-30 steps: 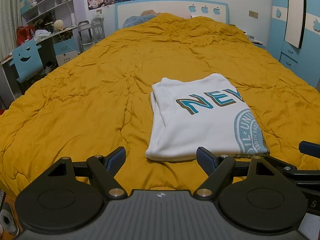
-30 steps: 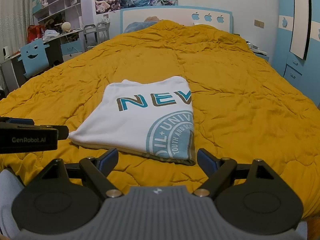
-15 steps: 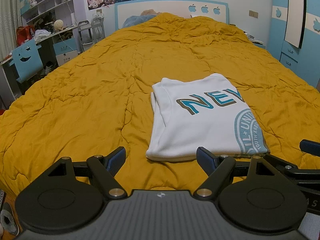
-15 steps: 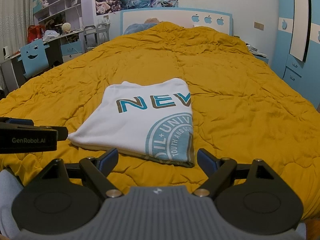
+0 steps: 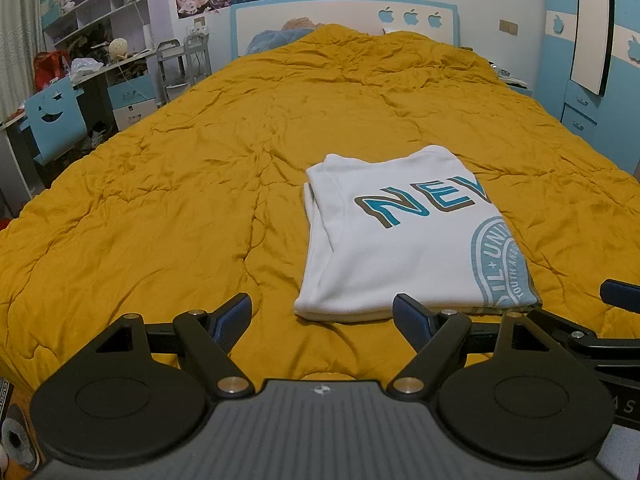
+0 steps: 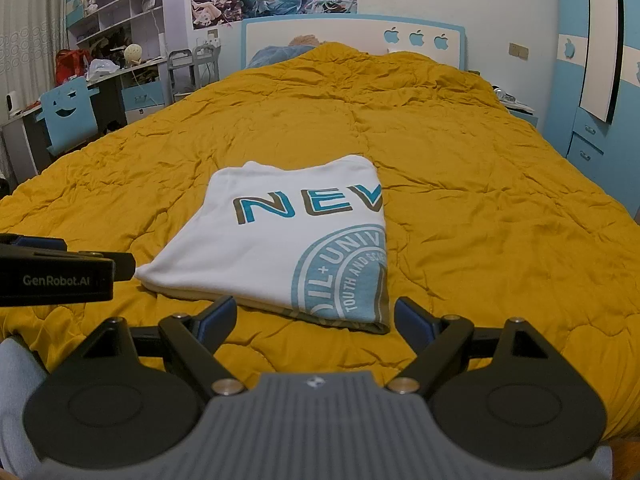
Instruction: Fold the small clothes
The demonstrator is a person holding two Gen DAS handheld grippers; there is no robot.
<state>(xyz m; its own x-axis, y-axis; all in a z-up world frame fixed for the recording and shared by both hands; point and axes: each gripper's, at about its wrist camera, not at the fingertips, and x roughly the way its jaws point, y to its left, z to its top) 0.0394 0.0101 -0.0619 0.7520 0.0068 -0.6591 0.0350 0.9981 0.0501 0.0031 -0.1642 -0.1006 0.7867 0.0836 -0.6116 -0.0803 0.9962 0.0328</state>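
A white T-shirt (image 5: 404,236) with teal lettering and a round teal print lies folded into a flat rectangle on the mustard-yellow quilt (image 5: 180,208); it also shows in the right wrist view (image 6: 280,248). My left gripper (image 5: 322,312) is open and empty, hovering just short of the shirt's near left corner. My right gripper (image 6: 314,316) is open and empty, just short of the shirt's near right corner. Neither touches the shirt. The left gripper also shows at the left edge of the right wrist view (image 6: 60,276).
The quilt covers a large bed with a white and blue headboard (image 5: 344,16). A desk with a blue chair (image 5: 52,120) and shelves stand to the left. A blue wardrobe (image 5: 592,60) stands to the right.
Nothing has visibly changed; both grippers stay open and nearly still in front of the folded shirt.
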